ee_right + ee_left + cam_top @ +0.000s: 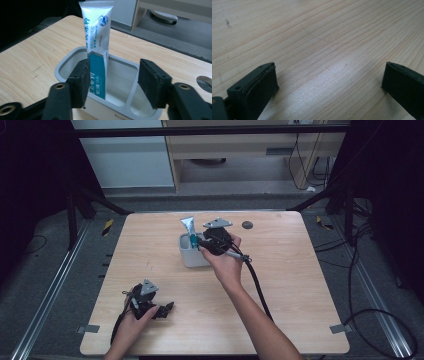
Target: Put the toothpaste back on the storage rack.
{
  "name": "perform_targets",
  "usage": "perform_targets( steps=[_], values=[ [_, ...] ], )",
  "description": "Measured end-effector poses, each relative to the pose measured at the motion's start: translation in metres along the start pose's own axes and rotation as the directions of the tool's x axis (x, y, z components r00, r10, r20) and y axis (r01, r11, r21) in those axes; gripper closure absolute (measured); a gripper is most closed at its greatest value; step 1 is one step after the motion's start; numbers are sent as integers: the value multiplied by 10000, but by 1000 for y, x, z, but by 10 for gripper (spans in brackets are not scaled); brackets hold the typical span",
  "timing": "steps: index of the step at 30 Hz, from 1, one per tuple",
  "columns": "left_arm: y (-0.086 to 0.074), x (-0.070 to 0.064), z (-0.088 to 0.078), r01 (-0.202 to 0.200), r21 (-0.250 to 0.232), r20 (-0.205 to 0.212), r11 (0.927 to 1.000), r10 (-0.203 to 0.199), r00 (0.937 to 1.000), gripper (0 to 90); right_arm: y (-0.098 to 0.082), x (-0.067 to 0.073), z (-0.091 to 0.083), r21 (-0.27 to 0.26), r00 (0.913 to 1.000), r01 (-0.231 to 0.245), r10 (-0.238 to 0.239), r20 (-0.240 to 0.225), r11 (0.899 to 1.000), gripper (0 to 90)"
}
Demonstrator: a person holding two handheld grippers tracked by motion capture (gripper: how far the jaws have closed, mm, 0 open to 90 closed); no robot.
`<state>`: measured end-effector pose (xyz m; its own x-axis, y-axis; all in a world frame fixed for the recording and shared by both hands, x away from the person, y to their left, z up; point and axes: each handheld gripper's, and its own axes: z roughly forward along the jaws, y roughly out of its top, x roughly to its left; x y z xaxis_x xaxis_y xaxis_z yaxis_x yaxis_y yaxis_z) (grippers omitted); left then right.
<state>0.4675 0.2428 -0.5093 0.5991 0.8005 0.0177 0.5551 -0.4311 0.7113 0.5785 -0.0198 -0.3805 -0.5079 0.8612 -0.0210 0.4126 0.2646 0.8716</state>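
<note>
Pale wood-grain desk point(280, 285) carries a grey two-compartment holder point(75, 56), and a white and teal toothpaste tube point(96, 42) stands upright in the holder's compartment on the left of the right gripper view. Along the tube runs the word "PROBIOTIC" beside a line of Chinese characters, with a small round blue emblem near the flat crimped top; more white characters cross the teal lower part, too small to read. The right hand-held gripper point(113, 82) hovers at the holder's near rim with its jaws spread apart; the tube stands just inside the left-hand pad, and whether that pad touches it cannot be told, while the other pad is clear of it. Well apart from this gripper, near the desk's front edge, the left hand-held gripper point(329, 85) rests with jaws spread wide over bare wood.
</note>
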Motion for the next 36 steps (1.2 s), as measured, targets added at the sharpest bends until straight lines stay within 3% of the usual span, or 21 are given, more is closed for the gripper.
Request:
perform_targets(
  steps=[8,12,16,22,36],
  values=[
    [0,0,0,-3,3,0,10000,3,10000,0,-4,-16,-12,130,9992,400,-400,11,9991,146],
    [0,0,0,-6,5,1,10000,6,10000,0,-8,-26,-24,60,9990,434,-435,127,9990,96],
    [0,0,0,-7,4,0,10000,7,10000,0,-15,-38,-35,-37,9997,215,-215,128,9998,88],
    [0,0,0,-5,0,1,10000,5,10000,0,-31,-50,-47,285,9955,630,-649,692,9976,77],
    [0,0,0,-2,0,-2,10000,2,10000,0,-79,-84,-69,1097,9970,418,-485,598,9931,112]
  ],
)
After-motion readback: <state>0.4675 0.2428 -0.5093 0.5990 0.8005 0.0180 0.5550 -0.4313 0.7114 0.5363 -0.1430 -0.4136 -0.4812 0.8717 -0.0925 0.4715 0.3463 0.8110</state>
